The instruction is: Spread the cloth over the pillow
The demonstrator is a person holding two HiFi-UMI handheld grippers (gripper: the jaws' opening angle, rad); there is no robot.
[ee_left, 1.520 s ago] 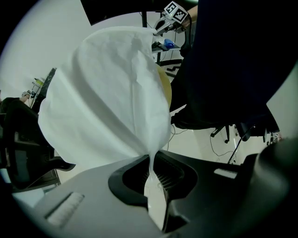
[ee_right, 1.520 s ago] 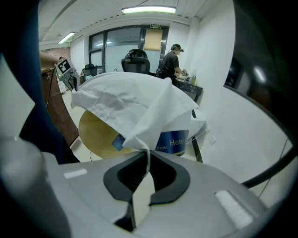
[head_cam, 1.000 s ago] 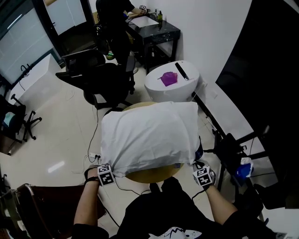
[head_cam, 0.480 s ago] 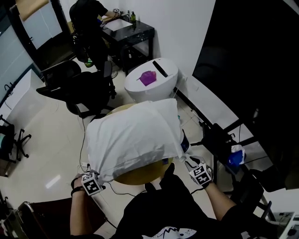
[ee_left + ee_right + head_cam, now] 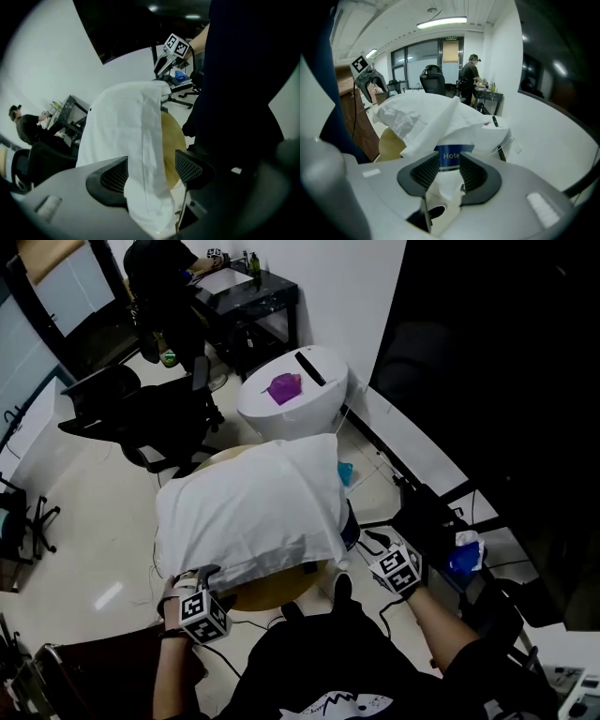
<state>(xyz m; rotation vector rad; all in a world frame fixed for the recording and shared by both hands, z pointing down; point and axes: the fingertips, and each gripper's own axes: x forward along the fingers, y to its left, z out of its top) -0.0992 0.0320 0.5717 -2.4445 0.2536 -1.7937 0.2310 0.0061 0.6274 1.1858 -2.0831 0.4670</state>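
The cloth [image 5: 248, 512] lies draped over a plump rounded shape on the round bench [image 5: 279, 591], covering it from the far edge to the near one. We take that swell to be the pillow, though none of it shows bare.

Both tools are at the near corners. The left tool [image 5: 151, 171] has just been opening and its jaws stand wide. A strip of cloth hangs loose through the gap, brushing one pad at most. The right tool [image 5: 449, 171] has also just been opening. A bunched corner with a blue printed band sits between its pads and fills the gap, but we judge it released, not pinched.

The cloth looks thin, light and limp. It creases easily and sags wherever it is not held, so it should follow a pull without resistance and could slide off the smooth mound if tugged from one side. If it needs straightening, we would take it by the hemmed corners or the banded edge, both sides together, where the doubled fabric gives the pads something to bite. The pillow ought to be soft and light enough to shift with the cloth.

The bench is small and tan, and cloth overhangs it all round. Around it is a pale glossy floor [image 5: 94, 512] with cables. There are also a black office chair [image 5: 141, 413], a white round stand [image 5: 292, 407] carrying a purple item [image 5: 283, 386], and a black desk [image 5: 246, 298] where a person [image 5: 155, 273] stands.
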